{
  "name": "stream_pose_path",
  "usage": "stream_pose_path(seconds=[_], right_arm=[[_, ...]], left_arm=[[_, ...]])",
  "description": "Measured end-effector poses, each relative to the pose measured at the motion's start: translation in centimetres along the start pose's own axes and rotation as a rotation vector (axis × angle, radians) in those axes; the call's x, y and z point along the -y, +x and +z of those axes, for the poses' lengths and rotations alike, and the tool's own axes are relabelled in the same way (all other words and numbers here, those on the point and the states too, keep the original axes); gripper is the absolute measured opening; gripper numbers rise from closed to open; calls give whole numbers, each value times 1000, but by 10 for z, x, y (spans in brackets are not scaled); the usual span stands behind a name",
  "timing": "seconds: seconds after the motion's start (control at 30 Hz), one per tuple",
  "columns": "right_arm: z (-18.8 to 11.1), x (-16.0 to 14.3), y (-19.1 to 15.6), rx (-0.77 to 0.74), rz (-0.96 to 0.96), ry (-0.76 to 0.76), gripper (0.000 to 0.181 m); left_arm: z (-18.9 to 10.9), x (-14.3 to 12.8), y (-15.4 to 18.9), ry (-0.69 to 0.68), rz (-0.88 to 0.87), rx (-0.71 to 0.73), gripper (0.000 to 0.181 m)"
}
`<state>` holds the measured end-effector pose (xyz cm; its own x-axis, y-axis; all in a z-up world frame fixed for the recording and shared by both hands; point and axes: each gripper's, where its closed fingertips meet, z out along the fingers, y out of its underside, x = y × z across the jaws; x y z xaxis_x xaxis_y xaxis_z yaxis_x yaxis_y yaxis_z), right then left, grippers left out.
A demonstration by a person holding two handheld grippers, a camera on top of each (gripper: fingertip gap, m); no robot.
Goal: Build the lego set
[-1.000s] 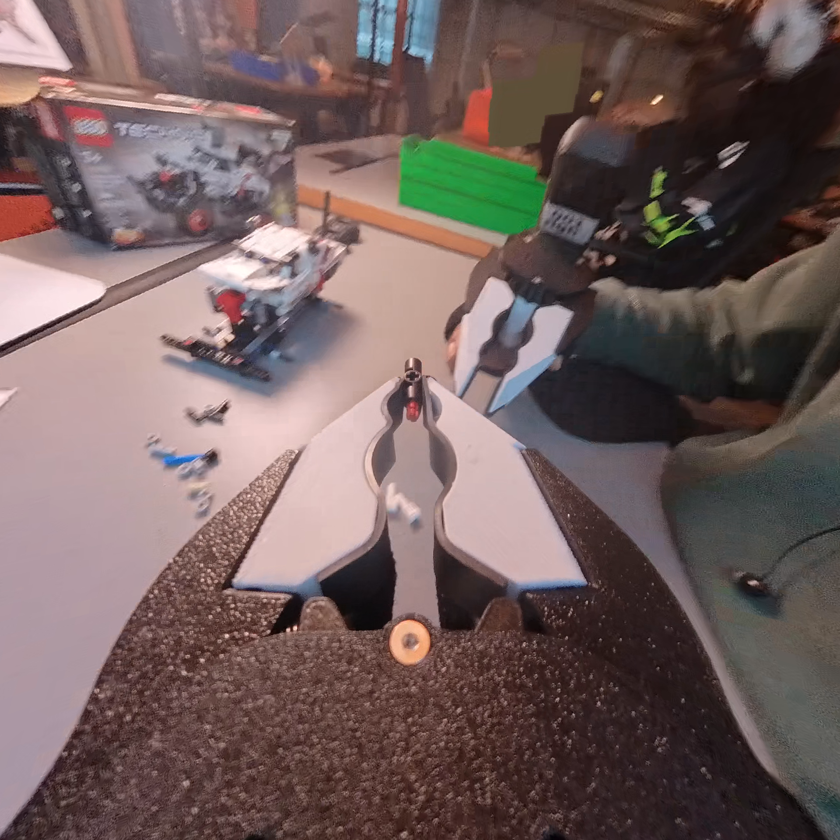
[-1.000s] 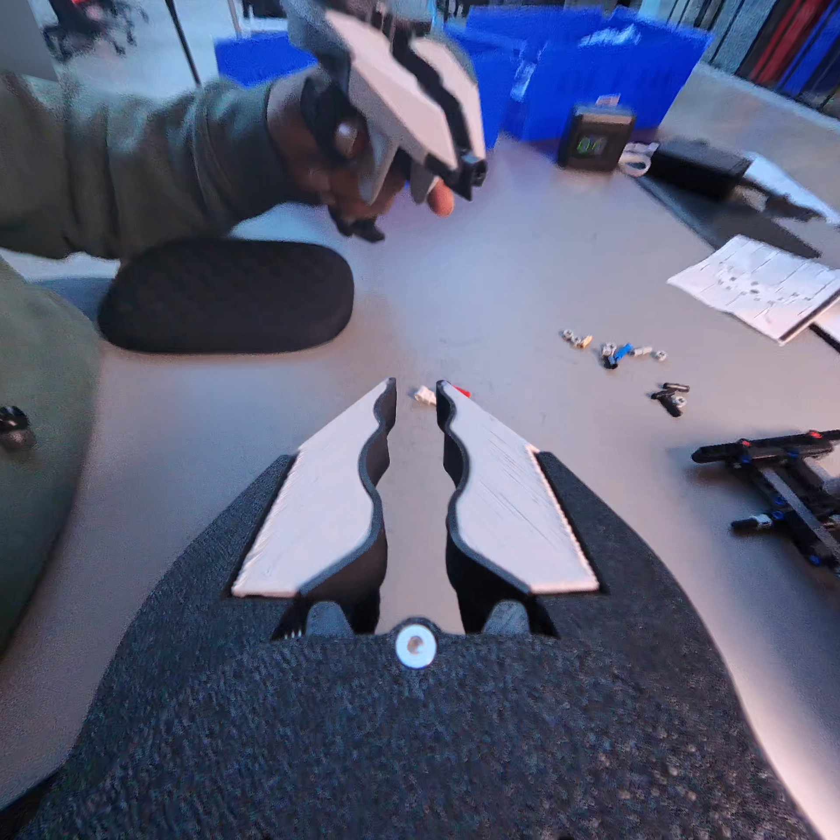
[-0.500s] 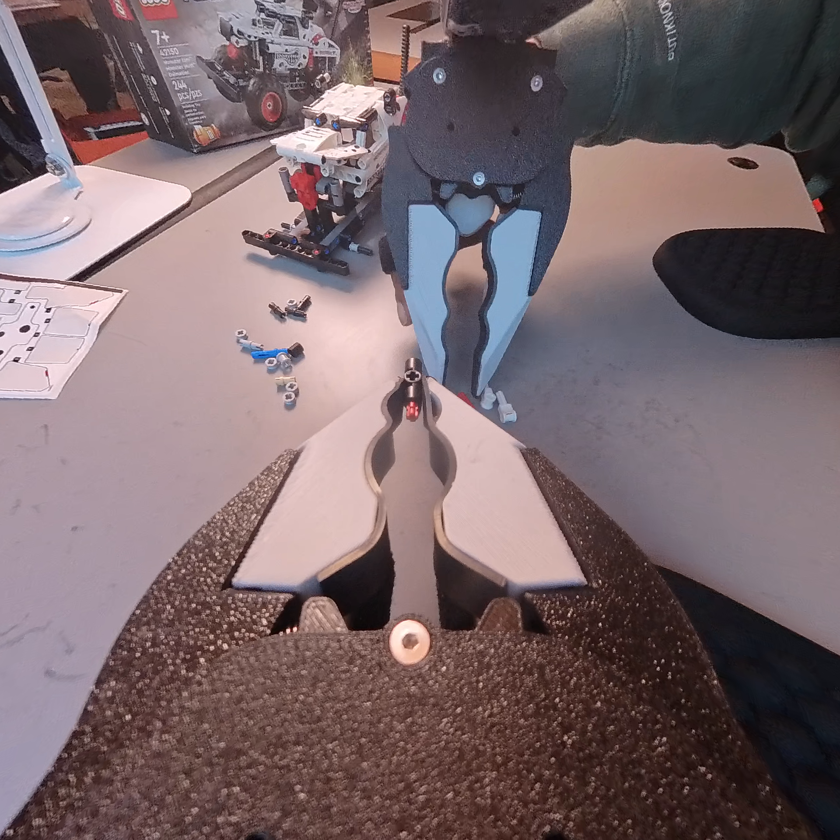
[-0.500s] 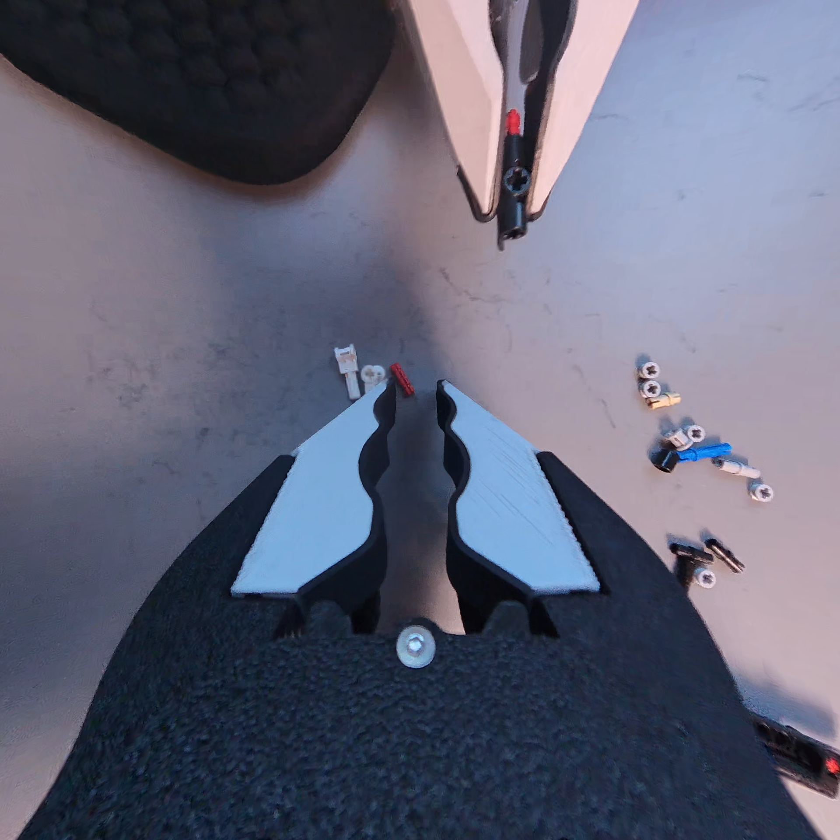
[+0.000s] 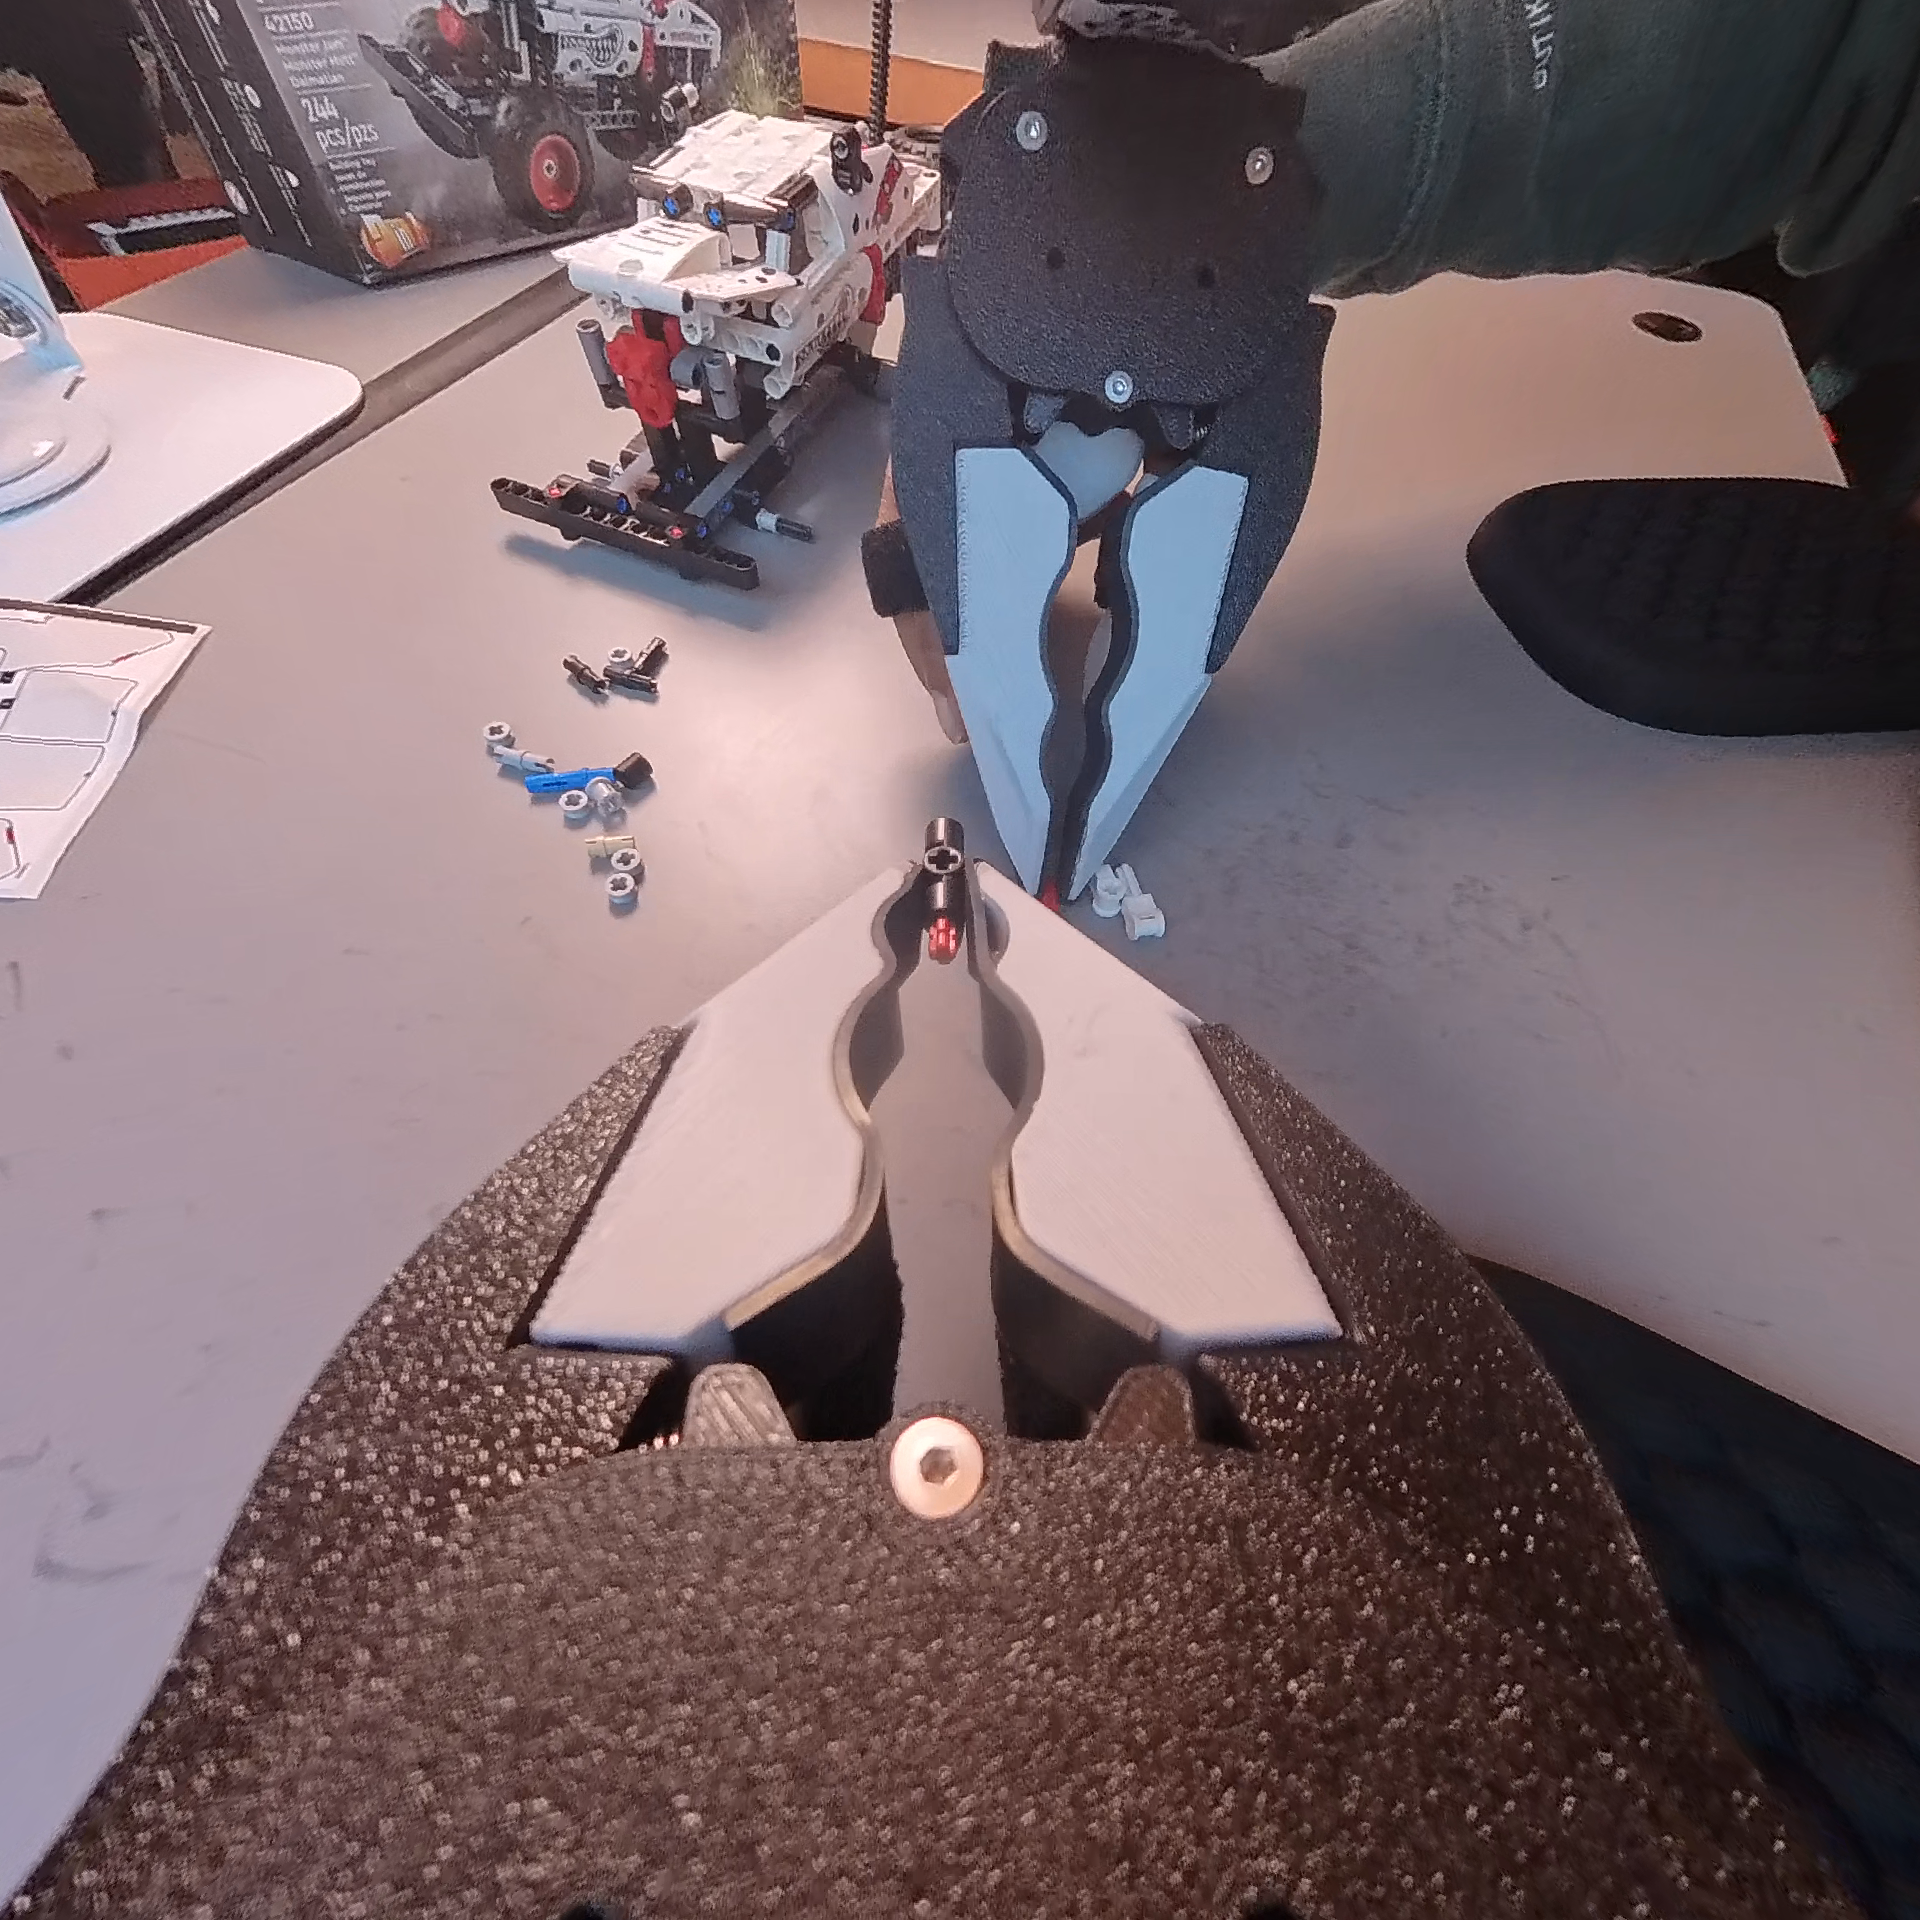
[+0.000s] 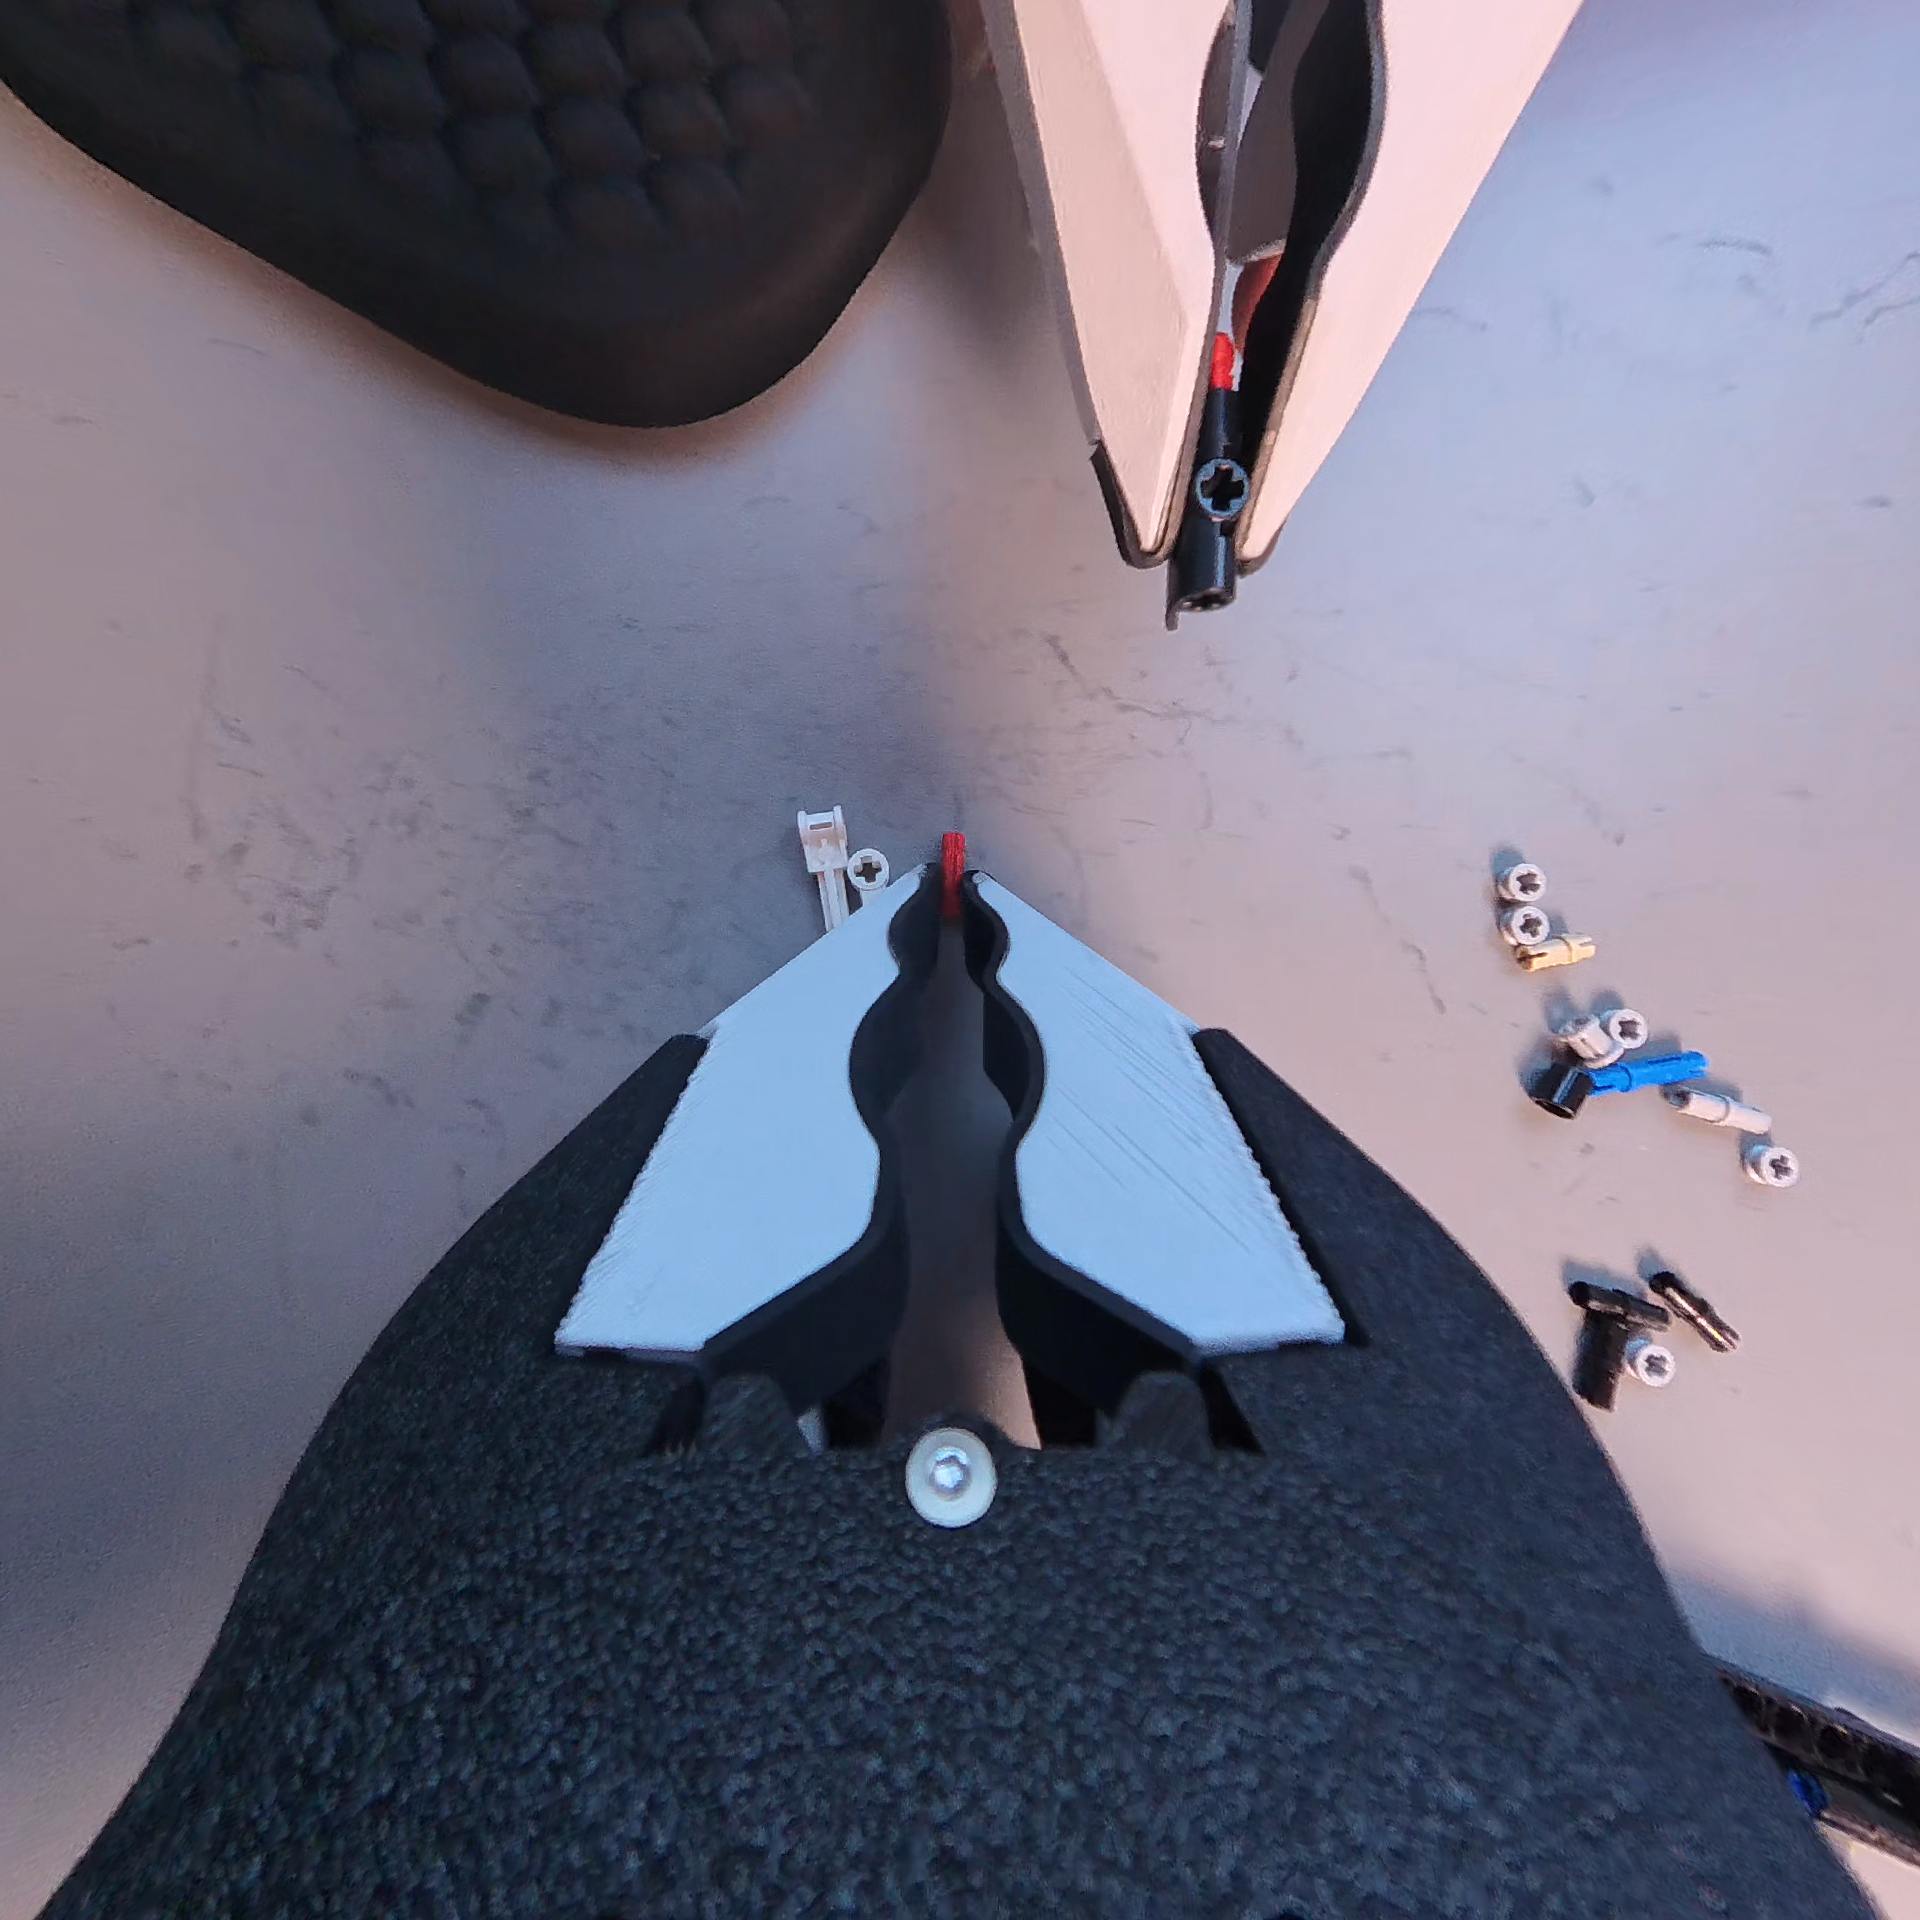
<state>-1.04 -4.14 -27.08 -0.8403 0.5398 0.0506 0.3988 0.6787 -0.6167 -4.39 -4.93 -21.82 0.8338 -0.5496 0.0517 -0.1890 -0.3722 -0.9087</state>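
Observation:
My left gripper (image 5: 943, 896) is shut on a black connector piece (image 5: 943, 871) with a red pin (image 5: 941, 937) in its rear end, held just above the grey table. It also shows in the right wrist view (image 6: 1210, 540), with the black piece (image 6: 1216, 509) sticking out of its tips. My right gripper (image 6: 948, 883) points down at the table and is shut on a small red pin (image 6: 950, 864); it shows from the front in the left wrist view (image 5: 1056, 885). Two white pieces (image 6: 831, 868) lie just left of its tips. The half-built white truck (image 5: 748, 270) stands at the back.
Loose small parts lie in clusters (image 5: 587, 795), (image 6: 1631, 1081). The set's box (image 5: 447, 114), a sticker sheet (image 5: 62, 727) and a white lamp base (image 5: 156, 416) lie to the left. A black padded rest (image 5: 1704, 603) lies to the right. A person's green sleeve (image 5: 1579, 125) holds the right gripper. My right gripper's tips are some 20 cm from the half-built white truck (image 5: 748, 270).
My right gripper has closed on the red pin on the table. My left gripper has moved slightly closer to it, still holding the black piece.

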Motion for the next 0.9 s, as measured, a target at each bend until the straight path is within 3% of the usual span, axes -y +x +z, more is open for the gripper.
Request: stream_pose_path(seconds=[0.17,0.33,0.47,0.67,0.9], right_arm=[[-3,0,-1,-88,37,17,1],[-47,18,-12,-336,107,161,1],[-73,28,-36,-500,152,232,2],[-63,34,-58,-604,135,279,2],[-64,40,-62,-625,69,264,2]], left_arm=[[-1,1,5,9,18,-20,5],[-11,30,41,144,99,-151,5],[-1,27,69,104,176,-215,5],[12,22,84,35,234,-235,5],[16,25,95,10,161,-305,4]])
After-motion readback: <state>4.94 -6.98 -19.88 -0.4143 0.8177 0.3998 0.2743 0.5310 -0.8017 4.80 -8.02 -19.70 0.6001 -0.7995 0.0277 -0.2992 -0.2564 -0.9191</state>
